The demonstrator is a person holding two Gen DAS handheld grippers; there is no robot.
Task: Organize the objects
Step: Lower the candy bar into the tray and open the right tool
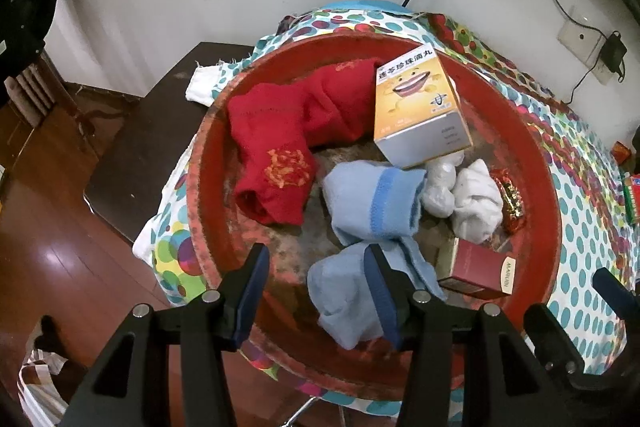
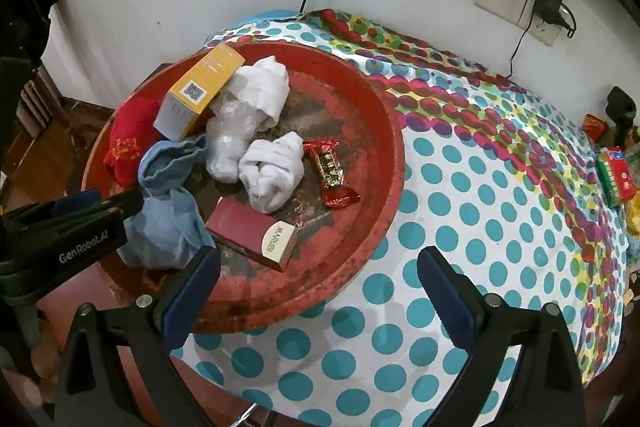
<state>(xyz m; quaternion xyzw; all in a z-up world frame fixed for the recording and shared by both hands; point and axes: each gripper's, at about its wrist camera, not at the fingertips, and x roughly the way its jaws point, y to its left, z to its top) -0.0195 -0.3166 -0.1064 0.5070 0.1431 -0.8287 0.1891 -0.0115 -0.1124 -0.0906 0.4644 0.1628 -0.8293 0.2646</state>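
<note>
A round red tray [image 1: 536,155] [image 2: 384,131] holds red socks [image 1: 280,143], light blue socks [image 1: 372,199] [image 2: 168,223], a yellow medicine box [image 1: 420,107] [image 2: 200,91], white rolled socks [image 1: 476,203] [image 2: 272,171], a clear plastic bundle [image 2: 228,135], a red candy wrapper [image 2: 332,171] and a maroon MARUBI box [image 1: 476,267] [image 2: 252,231]. My left gripper [image 1: 318,291] is open over the tray's near edge, its right finger against the blue sock. My right gripper [image 2: 320,295] is open and empty over the tray's near right rim.
The tray sits on a dotted tablecloth [image 2: 480,227]. Red and green small boxes [image 2: 616,175] lie at the far right. A wall socket with a charger [image 2: 548,3] and cables are behind. A dark side table [image 1: 152,131] and wooden floor lie left.
</note>
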